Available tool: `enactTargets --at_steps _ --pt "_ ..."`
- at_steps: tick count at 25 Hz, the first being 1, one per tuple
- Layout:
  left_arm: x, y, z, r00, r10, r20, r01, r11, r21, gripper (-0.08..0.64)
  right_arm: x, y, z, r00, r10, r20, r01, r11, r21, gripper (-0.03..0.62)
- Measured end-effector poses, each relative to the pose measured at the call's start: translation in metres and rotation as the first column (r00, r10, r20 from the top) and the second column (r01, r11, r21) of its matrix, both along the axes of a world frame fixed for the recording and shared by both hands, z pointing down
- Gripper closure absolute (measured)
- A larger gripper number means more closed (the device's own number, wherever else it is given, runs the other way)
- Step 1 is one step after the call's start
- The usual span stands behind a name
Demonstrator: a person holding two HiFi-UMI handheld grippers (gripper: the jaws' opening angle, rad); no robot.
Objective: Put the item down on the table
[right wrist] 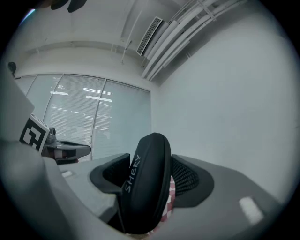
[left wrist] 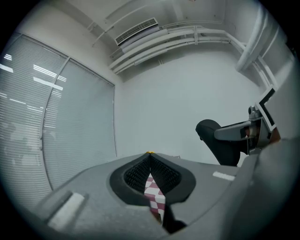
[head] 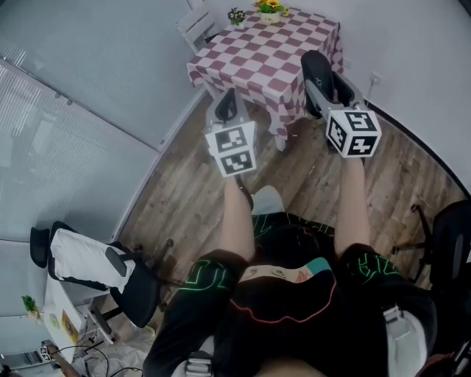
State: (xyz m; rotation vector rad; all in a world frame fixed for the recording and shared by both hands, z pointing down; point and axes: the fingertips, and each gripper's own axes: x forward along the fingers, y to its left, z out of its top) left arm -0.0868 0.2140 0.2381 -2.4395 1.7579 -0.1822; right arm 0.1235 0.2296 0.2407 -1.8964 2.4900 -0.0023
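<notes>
A black oval case (right wrist: 144, 187) with white lettering stands on edge between the pads of my right gripper (right wrist: 151, 180), which is shut on it. In the head view the case (head: 315, 72) sticks out ahead of the right gripper (head: 322, 87), level and close to the near right corner of the table (head: 250, 62), which has a red-and-white checked cloth. My left gripper (head: 227, 103) hovers before the table's near left corner. Its jaws (left wrist: 150, 168) are shut with nothing between them. A strip of the checked cloth (left wrist: 155, 197) shows through the slit below its tips.
A yellow flower pot (head: 269, 8) and a small purple plant (head: 236, 15) stand at the table's far edge, with a white chair (head: 197, 26) behind. A black office chair (head: 118, 276) is at the lower left and another chair (head: 450, 243) at the right. The floor is wood planks (head: 188, 199).
</notes>
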Motion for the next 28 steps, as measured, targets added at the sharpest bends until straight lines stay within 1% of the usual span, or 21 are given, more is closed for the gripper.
enactTargets --at_steps 2,3,5,6,7,12,16,22,28 --pt "0.003 -0.002 -0.004 1.000 0.015 -0.013 -0.015 1.000 0.007 0.552 0.001 -0.002 -0.002 1.000 0.001 0.005 -0.001 1.000 0.006 0.311" --pt "0.006 -0.003 -0.005 0.999 0.030 -0.033 -0.029 1.000 0.008 0.552 0.002 -0.004 -0.002 1.000 0.003 0.007 -0.003 1.000 0.007 0.311" --pt "0.010 -0.010 -0.009 0.993 0.059 -0.100 -0.058 0.998 0.012 0.552 0.005 -0.009 0.000 1.000 0.010 0.006 -0.010 1.000 0.007 0.311" --pt "0.011 -0.016 -0.011 0.990 0.068 -0.124 -0.066 0.998 0.015 0.552 0.006 -0.012 0.001 1.000 0.015 0.003 -0.015 1.000 0.006 0.311" --pt "0.012 -0.022 -0.012 0.989 0.072 -0.132 -0.071 0.997 0.015 0.552 0.009 -0.016 0.002 1.000 0.022 0.001 -0.022 1.000 0.005 0.311" --pt "0.035 -0.041 0.004 0.983 0.111 -0.148 -0.115 0.993 -0.022 0.552 0.042 -0.022 0.002 0.996 0.080 0.027 -0.080 0.997 -0.005 0.311" --pt "0.048 -0.068 0.016 0.977 0.135 -0.164 -0.143 0.989 -0.042 0.552 0.057 -0.040 0.010 0.994 0.107 0.028 -0.106 0.994 -0.019 0.311" --pt "0.061 -0.109 0.035 0.975 0.143 -0.172 -0.160 0.983 -0.090 0.552 0.065 -0.075 0.032 0.992 0.123 0.036 -0.120 0.990 -0.080 0.311" --pt "0.055 -0.155 0.078 0.977 0.130 -0.170 -0.162 0.968 -0.191 0.552 0.057 -0.124 0.067 0.991 0.124 0.058 -0.114 0.982 -0.152 0.311"
